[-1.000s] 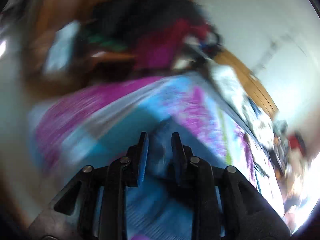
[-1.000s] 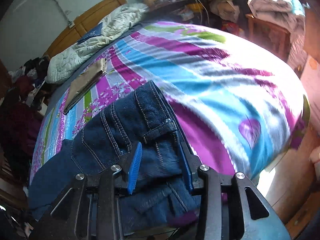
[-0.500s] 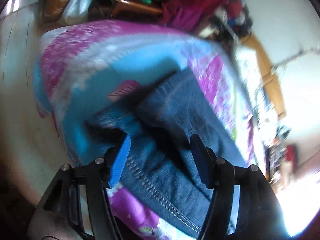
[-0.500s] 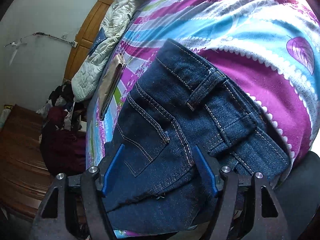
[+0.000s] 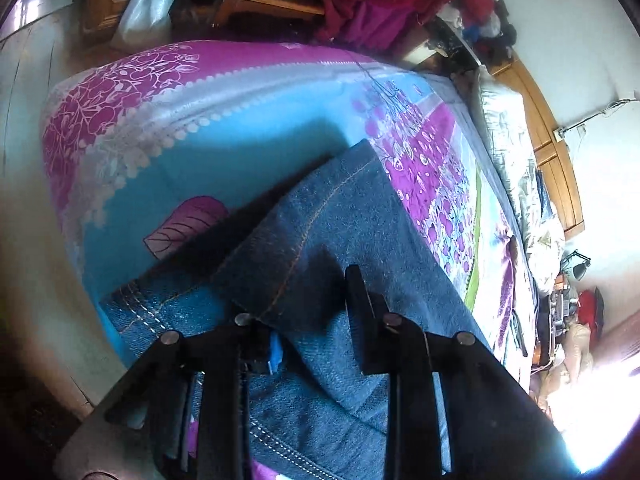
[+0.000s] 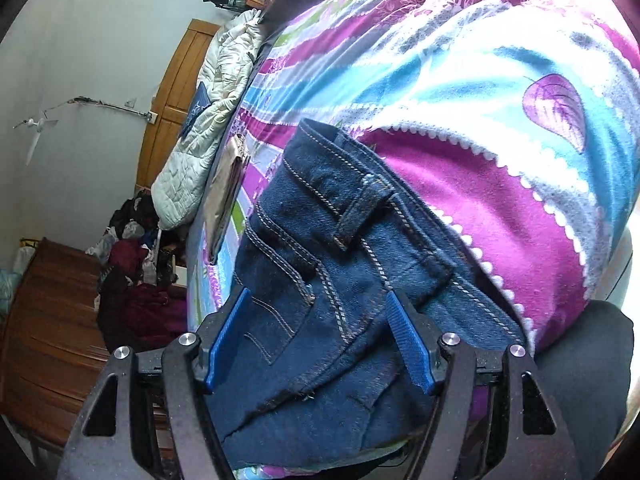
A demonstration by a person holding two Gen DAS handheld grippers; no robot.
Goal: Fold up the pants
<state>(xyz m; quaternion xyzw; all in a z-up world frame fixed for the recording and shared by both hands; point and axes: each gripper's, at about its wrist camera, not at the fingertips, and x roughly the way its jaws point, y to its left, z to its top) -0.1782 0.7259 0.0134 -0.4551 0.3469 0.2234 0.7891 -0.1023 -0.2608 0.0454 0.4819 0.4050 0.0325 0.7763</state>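
Dark blue jeans (image 5: 340, 216) lie folded near the foot edge of a bed with a striped purple and blue bedspread (image 5: 200, 128). My left gripper (image 5: 312, 300) sits at a folded leg edge. The denim covers its left finger, its right finger (image 5: 360, 312) rests on top, and the jaws are narrowed onto the fold. In the right wrist view the waistband, belt loop and back pocket of the jeans (image 6: 332, 264) show. My right gripper (image 6: 320, 340) hovers over the pocket, open wide, with its blue pads (image 6: 228, 336) apart.
A pale quilt (image 6: 208, 120) and a folded tan garment (image 6: 228, 192) lie further up the bed, by the wooden headboard (image 6: 176, 92). Piled clothes (image 6: 132, 280) and a wooden cabinet (image 6: 48, 320) stand beside the bed. The bedspread (image 6: 480, 200) drops off at the near edge.
The left gripper opened wide half a second ago and has now narrowed onto the denim fold. The right gripper opened from its hold on the waistband and stays open, slightly closer to the pocket.
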